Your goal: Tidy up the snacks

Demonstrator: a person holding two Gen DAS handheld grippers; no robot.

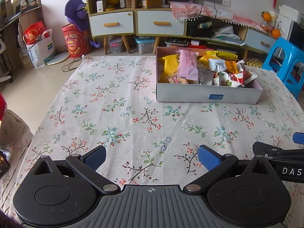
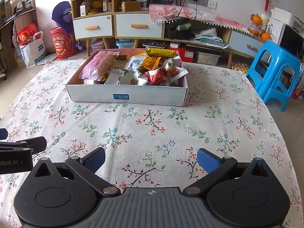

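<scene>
1. Left tool (image 1: 152, 158): jaws spread wide, the blue pads (image 1: 208, 159) far apart with nothing between them. Only the floral tablecloth (image 1: 117, 102) shows in the gap; whether the pads touch the cloth cannot be told.
2. Right tool (image 2: 151, 159): likewise wide open and empty, over the near part of the surface, well apart from the box.
3. Each tool intrudes on the other's view — the right tool at the right edge of the left wrist view (image 1: 281, 157), the left tool at the left edge of the right wrist view (image 2: 20, 150). Both are cut off by the frame, and the lettering on their bodies reads only in part.
4. Cardboard box (image 1: 209, 95): stands on the far part of the surface, ahead and to the right of the left tool, ahead and slightly left of the right tool (image 2: 127, 95). A small blue label sits on its near wall; the print is too small to read.
5. Snacks (image 2: 144, 70): heaped inside the box — a pink packet (image 1: 187, 66) leaning upward, yellow and orange wrappers, a red wrapper, white packets with nut pictures. The lower layers are hidden by the near wall and by the upper packets.
6. Background: a blue plastic stool (image 2: 275, 72) beside the surface at right; shelving with drawers (image 1: 136, 21) behind.
</scene>
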